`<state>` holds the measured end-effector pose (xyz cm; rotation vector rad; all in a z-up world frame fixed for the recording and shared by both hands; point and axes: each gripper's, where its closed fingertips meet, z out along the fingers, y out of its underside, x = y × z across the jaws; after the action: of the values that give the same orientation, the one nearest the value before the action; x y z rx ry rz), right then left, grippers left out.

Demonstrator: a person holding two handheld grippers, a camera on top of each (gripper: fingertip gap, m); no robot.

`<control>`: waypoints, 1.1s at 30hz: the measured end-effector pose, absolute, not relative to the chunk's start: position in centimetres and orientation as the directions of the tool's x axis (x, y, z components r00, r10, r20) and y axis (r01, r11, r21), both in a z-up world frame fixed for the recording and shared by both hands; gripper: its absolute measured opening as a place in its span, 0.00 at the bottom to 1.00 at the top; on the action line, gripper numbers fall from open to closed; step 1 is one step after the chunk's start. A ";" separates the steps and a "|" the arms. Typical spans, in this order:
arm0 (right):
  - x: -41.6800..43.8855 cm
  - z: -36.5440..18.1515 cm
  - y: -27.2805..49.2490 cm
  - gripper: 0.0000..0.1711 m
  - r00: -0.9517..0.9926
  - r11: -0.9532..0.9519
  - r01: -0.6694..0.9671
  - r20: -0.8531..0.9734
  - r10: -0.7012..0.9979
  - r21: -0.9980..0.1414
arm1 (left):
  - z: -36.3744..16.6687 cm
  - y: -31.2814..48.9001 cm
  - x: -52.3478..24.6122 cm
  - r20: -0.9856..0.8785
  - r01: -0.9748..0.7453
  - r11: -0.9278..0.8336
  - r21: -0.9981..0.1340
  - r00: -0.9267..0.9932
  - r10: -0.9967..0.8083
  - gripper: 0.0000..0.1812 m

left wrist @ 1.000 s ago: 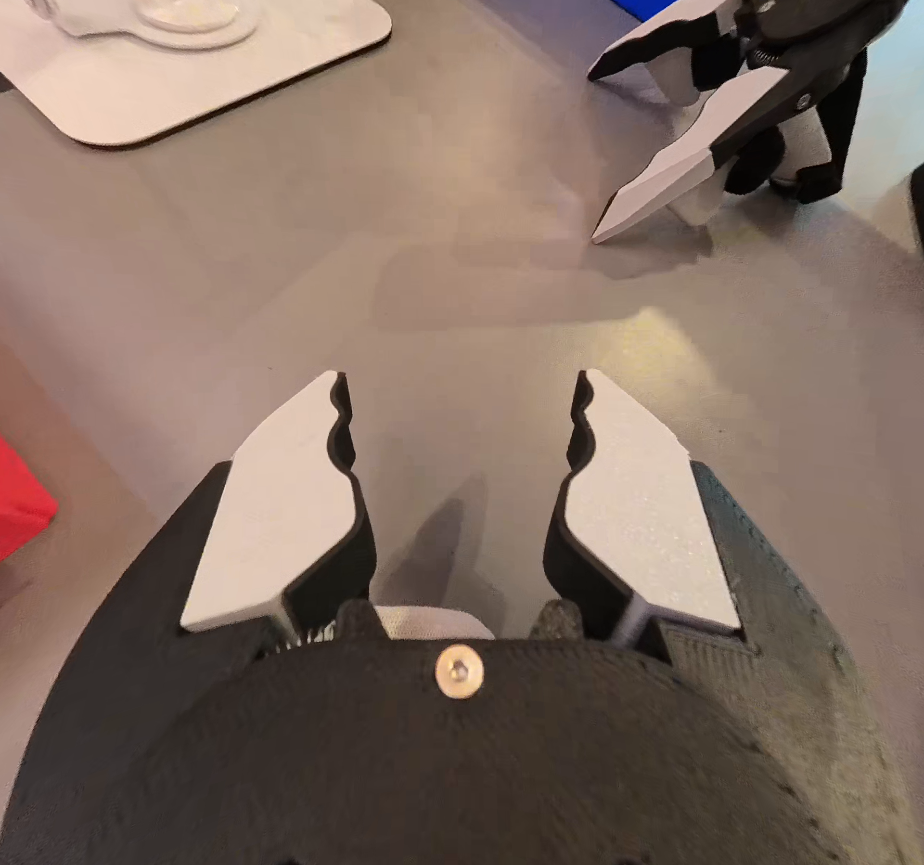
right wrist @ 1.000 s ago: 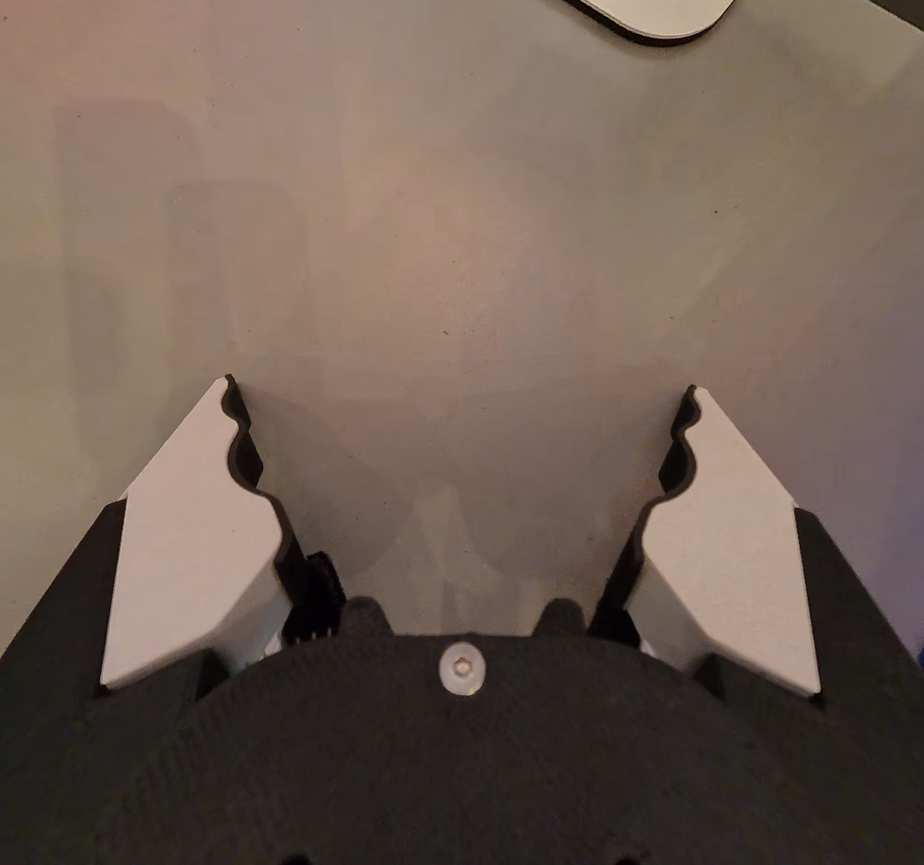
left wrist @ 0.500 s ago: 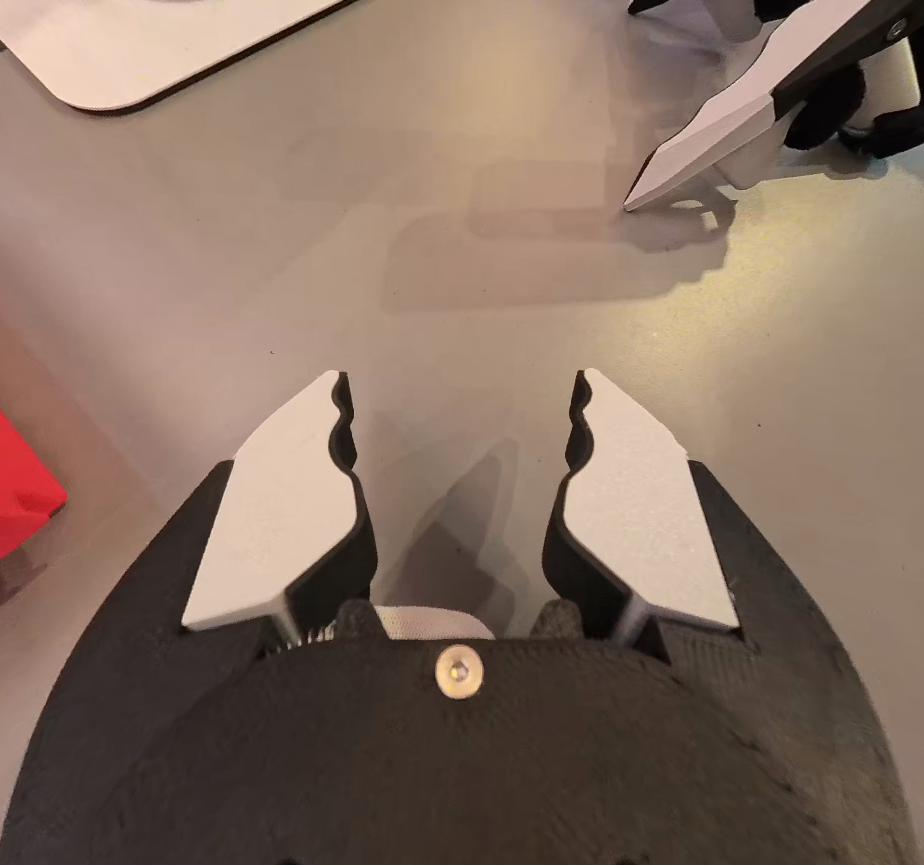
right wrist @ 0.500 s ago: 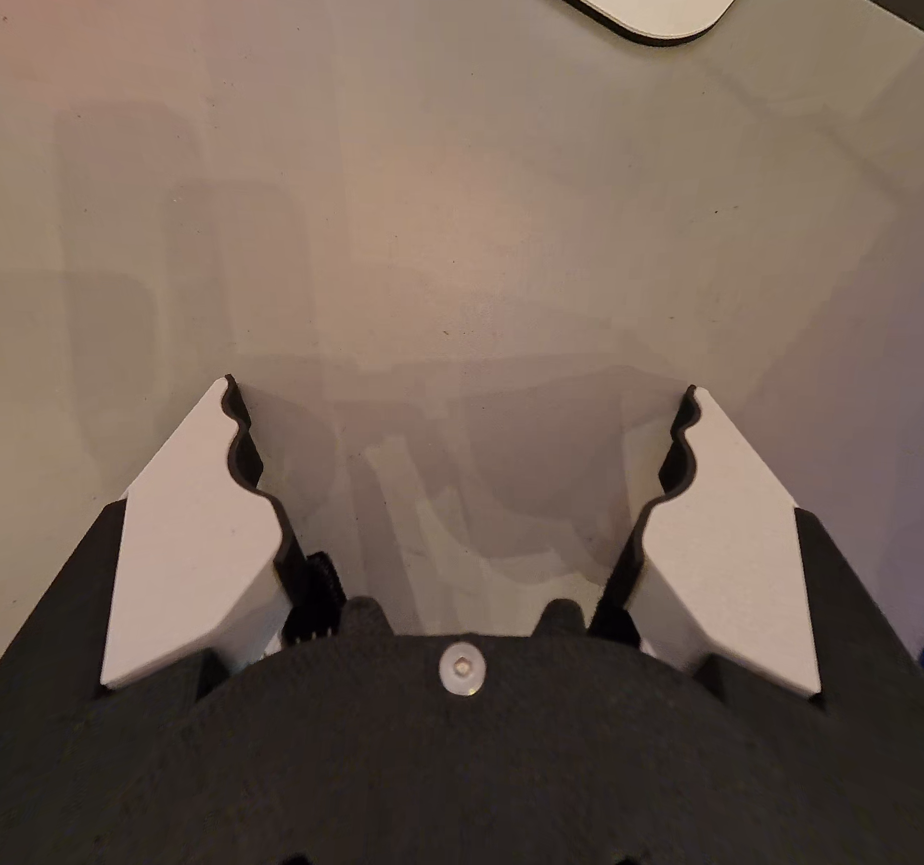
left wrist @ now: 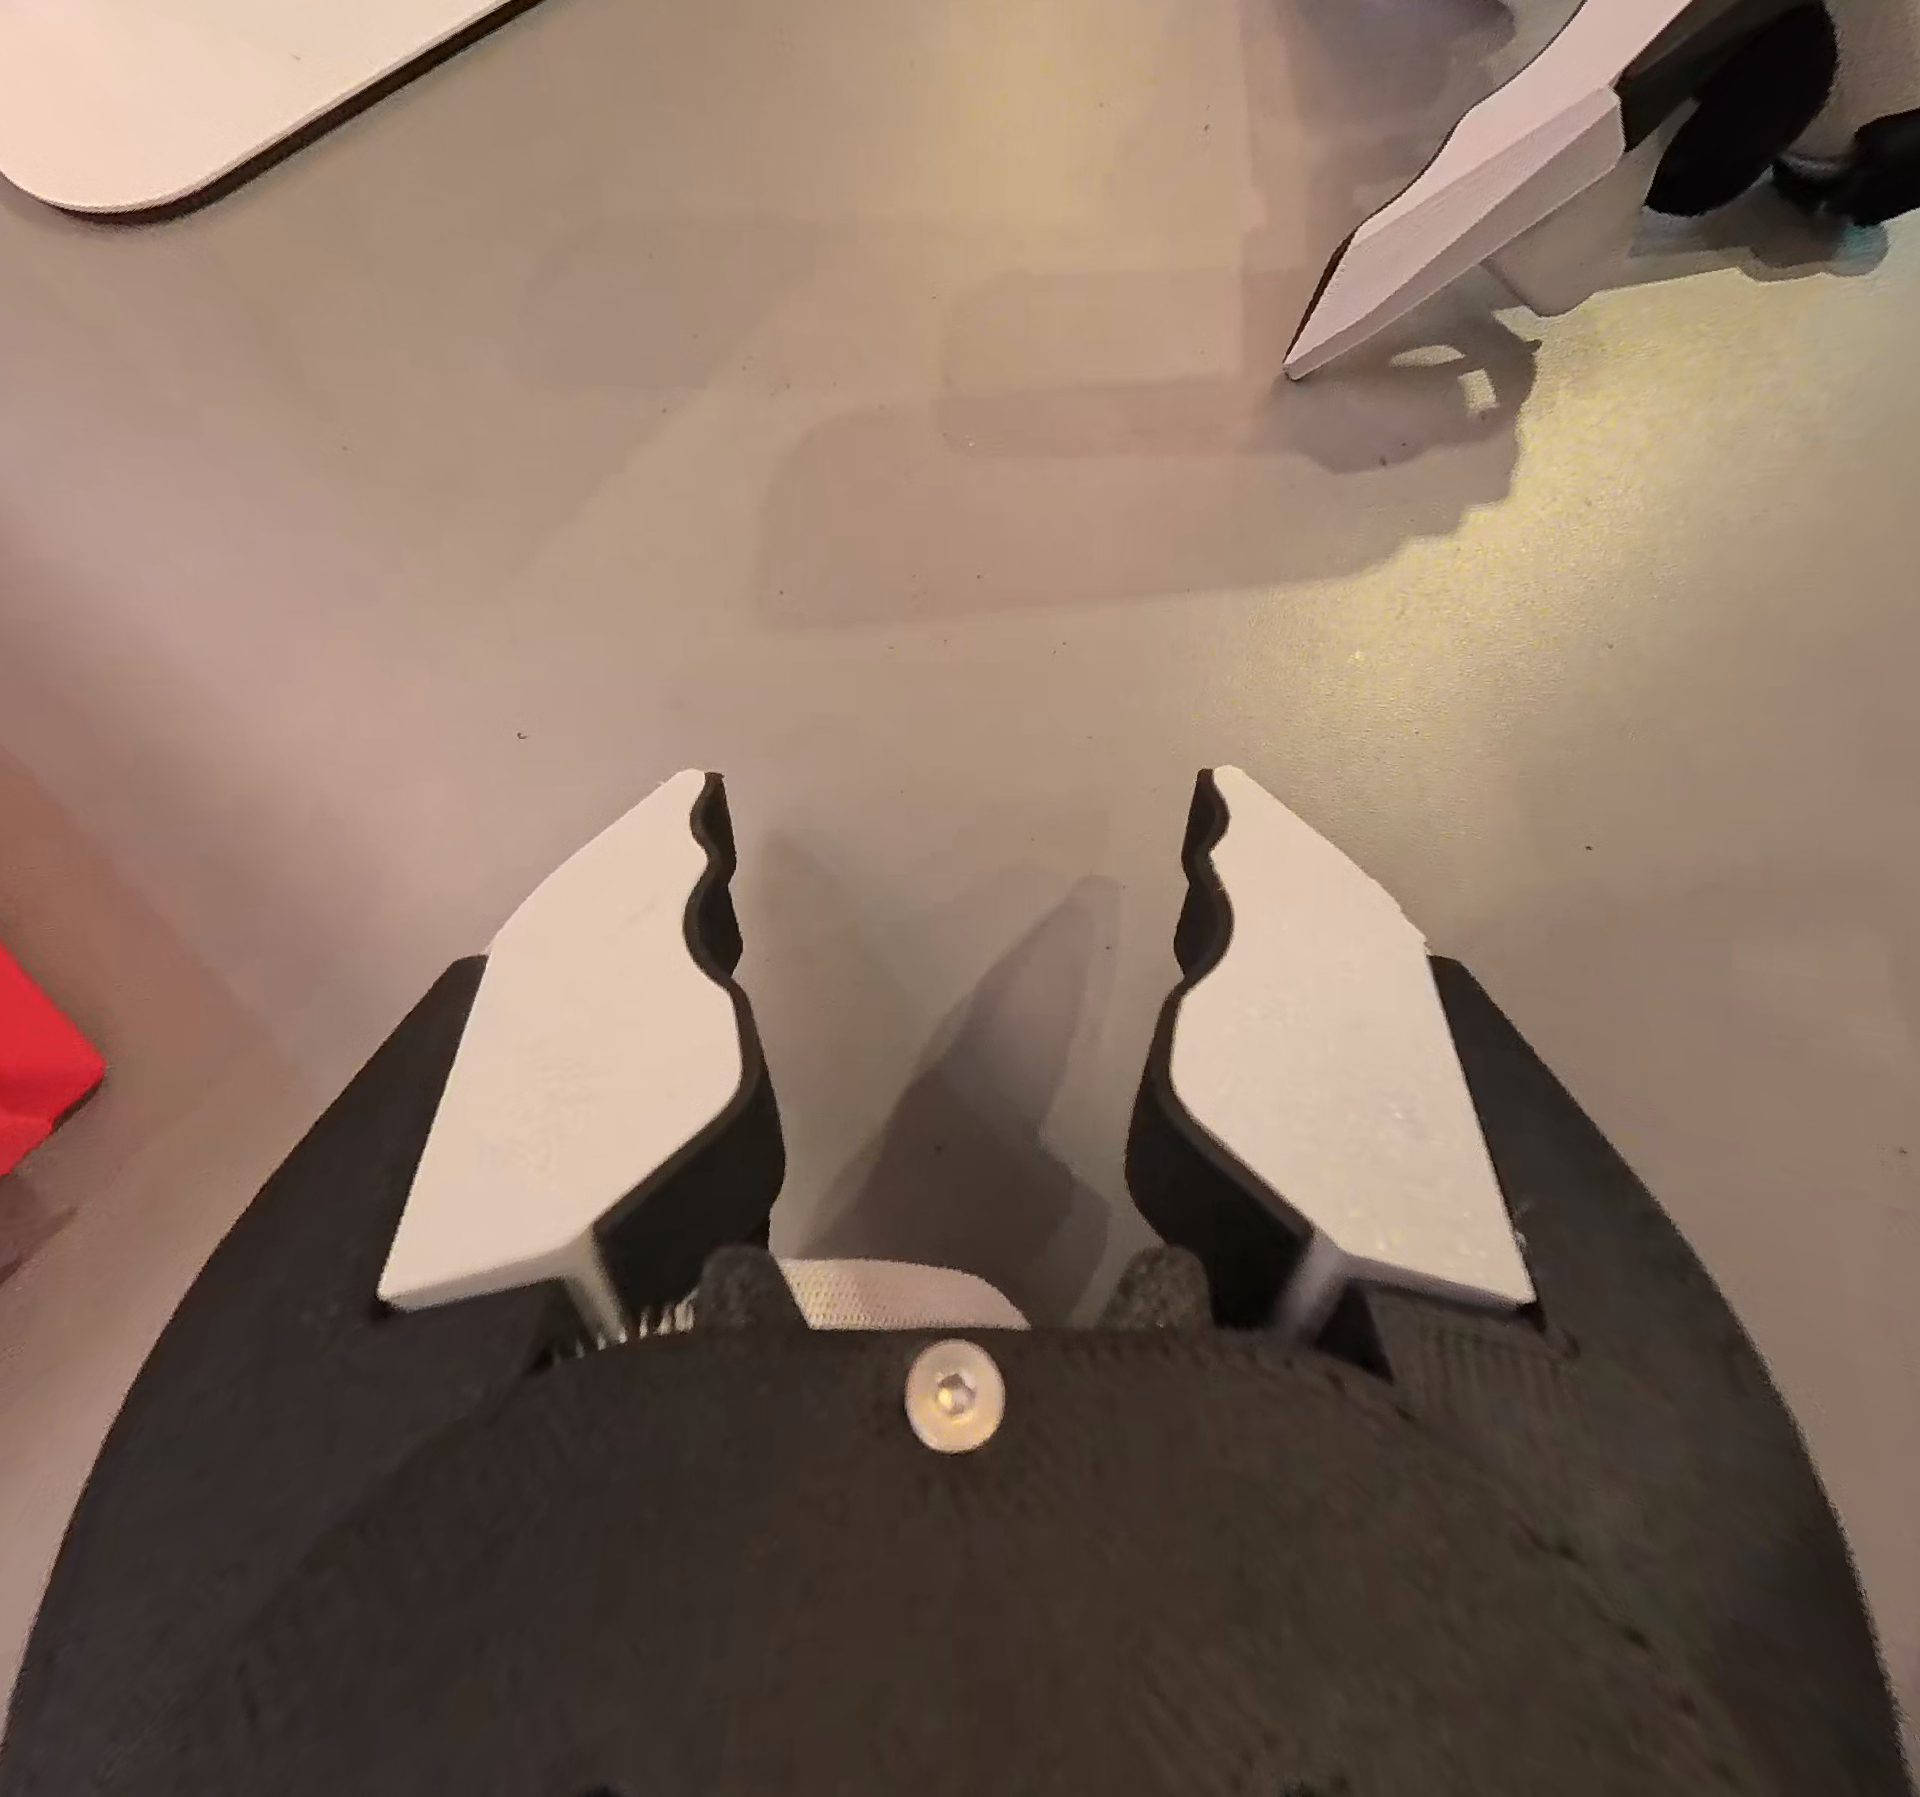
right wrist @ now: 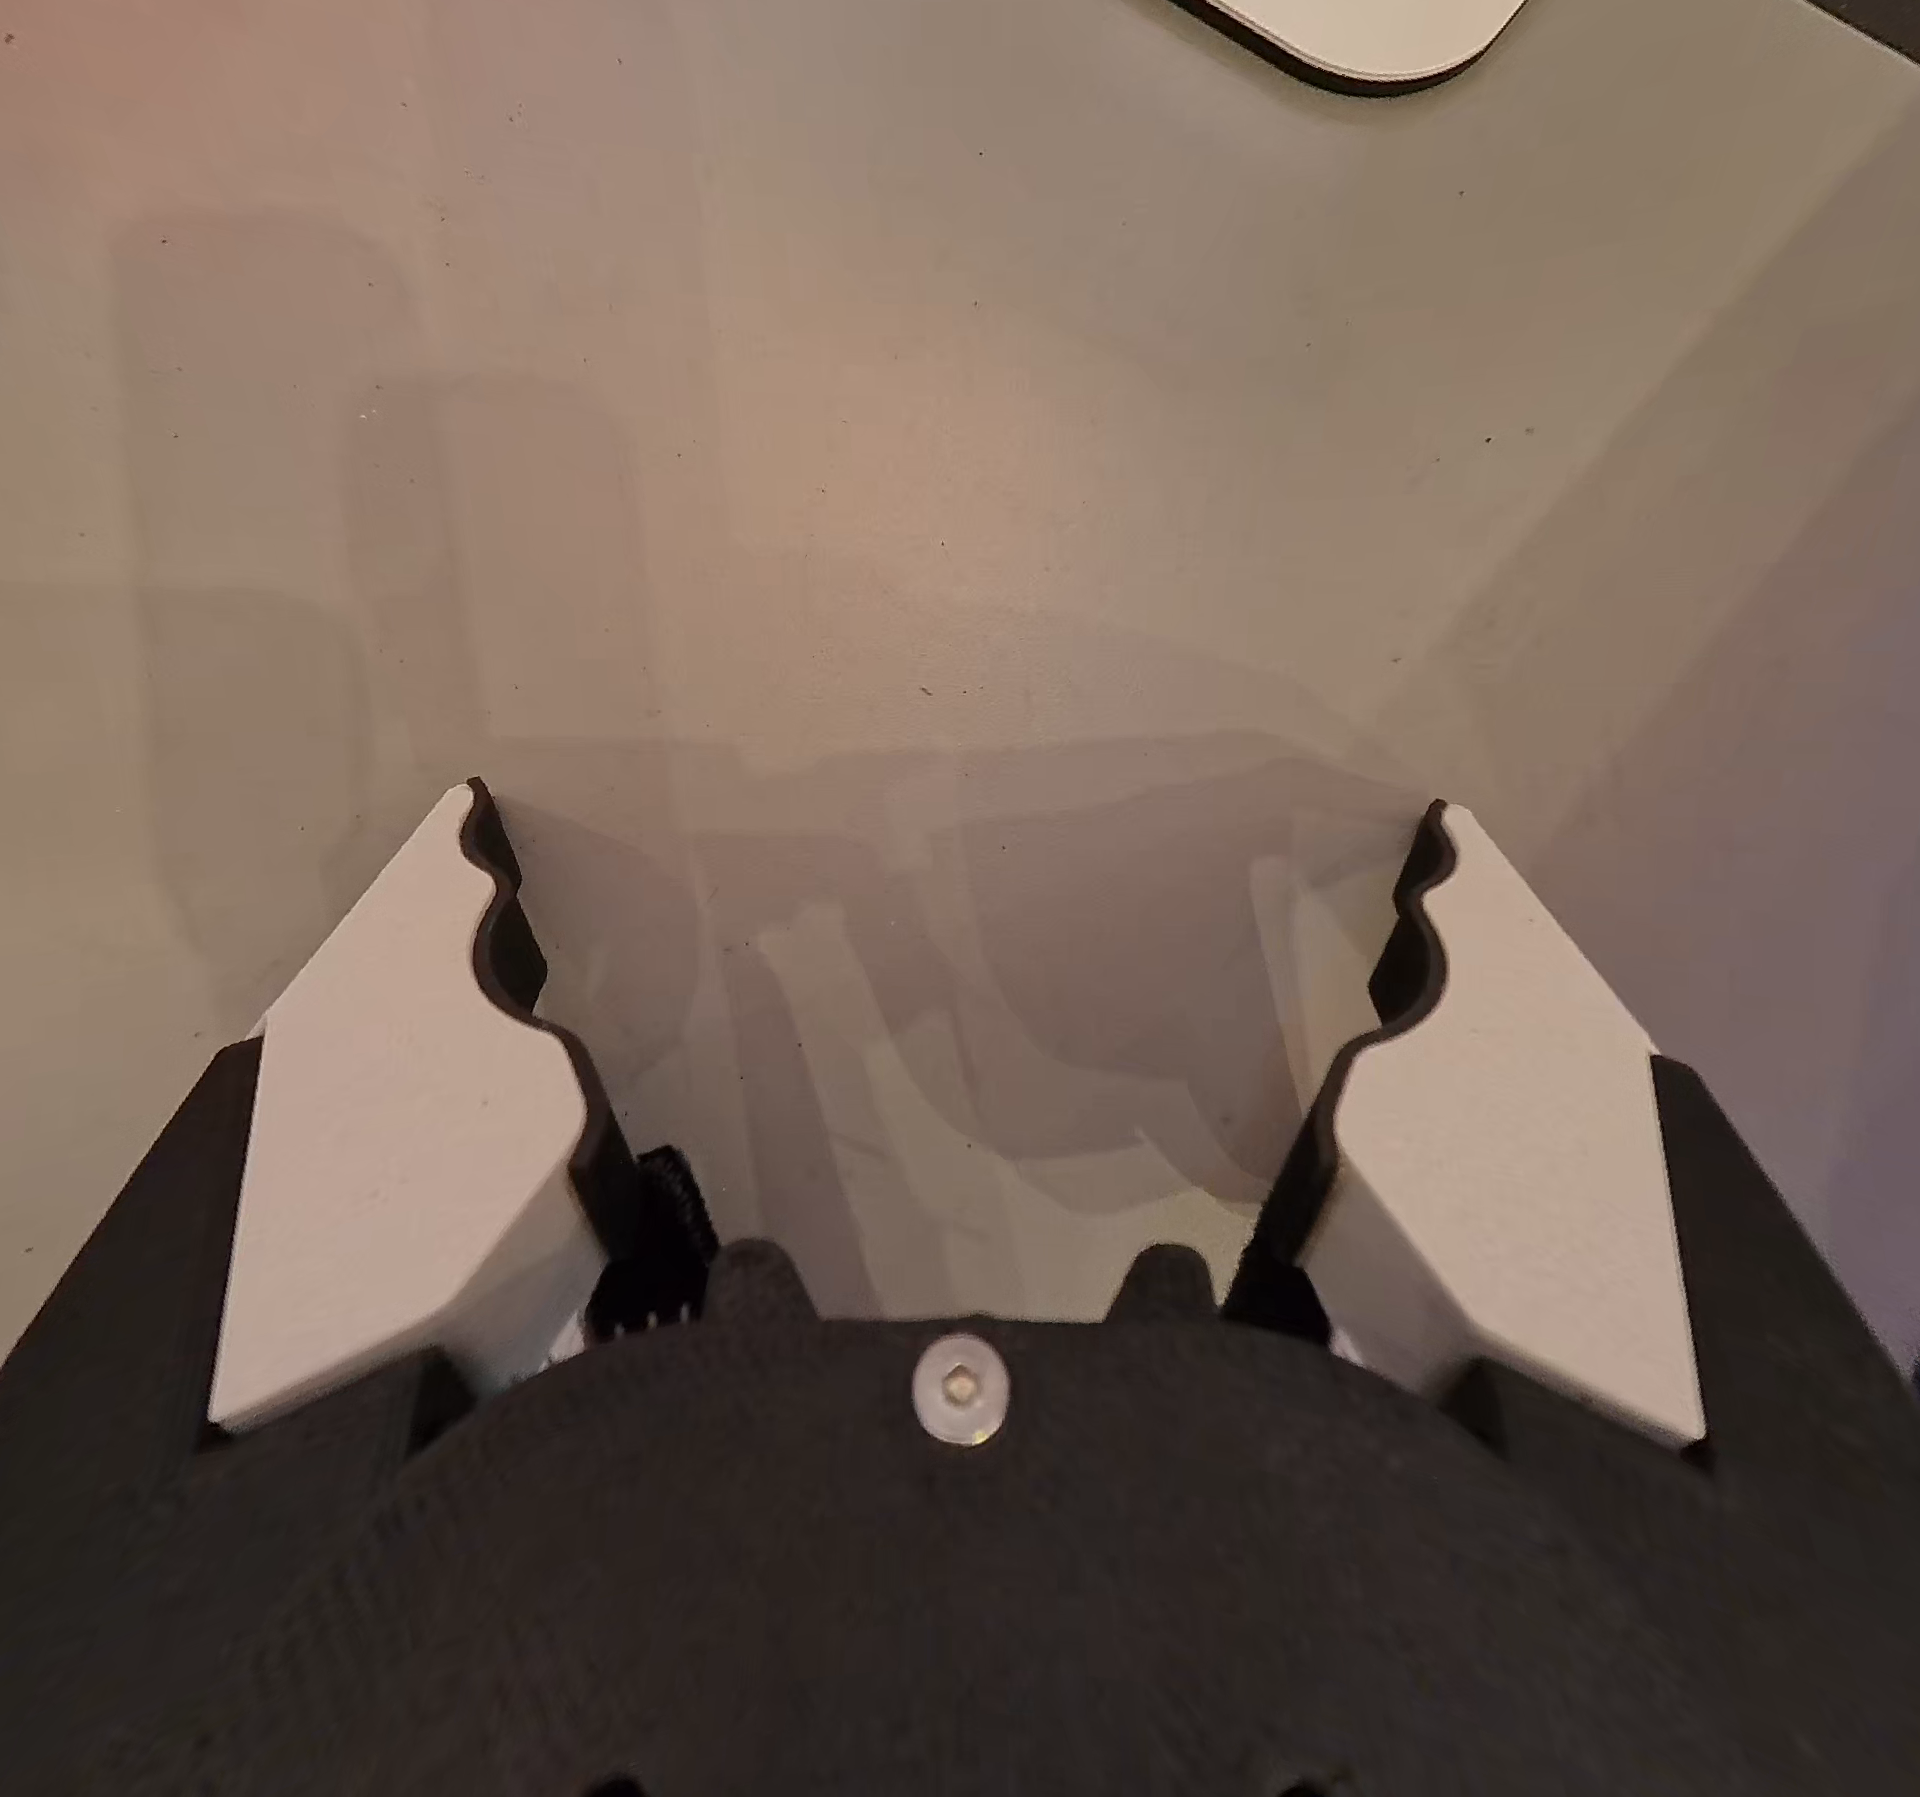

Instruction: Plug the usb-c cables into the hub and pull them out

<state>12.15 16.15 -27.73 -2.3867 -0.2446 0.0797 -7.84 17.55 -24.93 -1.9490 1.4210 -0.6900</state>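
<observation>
Both of your grippers are spread with nothing between the fingers; your left gripper (left wrist: pixel 961 791) hangs over the bare grey table (left wrist: pixel 623 500), and your right gripper (right wrist: pixel 954 802) is wider apart above the same surface; in the left wrist view one white finger of the right gripper reaches the table at upper right; a white board (left wrist: pixel 260 54) lies at upper left, a red object (left wrist: pixel 36 1061) at the left edge; no hub or usb-c cables show in either view.
</observation>
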 end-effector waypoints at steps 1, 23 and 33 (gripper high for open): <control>12.2 -27.7 16.2 0.93 0.980 -0.720 0.154 0.011 0.198 -0.677 | -24.9 17.5 -7.8 0.056 -0.628 -0.229 -0.743 0.283 -0.958 0.46; 12.1 -27.7 16.1 0.93 0.980 -0.720 0.153 0.011 0.198 -0.677 | -24.5 16.9 -7.6 0.043 -0.621 -0.187 -0.761 0.239 -0.970 0.46; 12.2 -27.7 16.2 0.93 0.980 -0.720 0.153 0.011 0.198 -0.677 | -24.1 16.6 -7.5 0.044 -0.606 -0.166 -0.778 0.212 -0.976 0.47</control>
<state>12.15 16.16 -27.74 -2.3868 -0.2445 0.0799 -7.45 16.58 -24.11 -1.8571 1.4656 -0.7512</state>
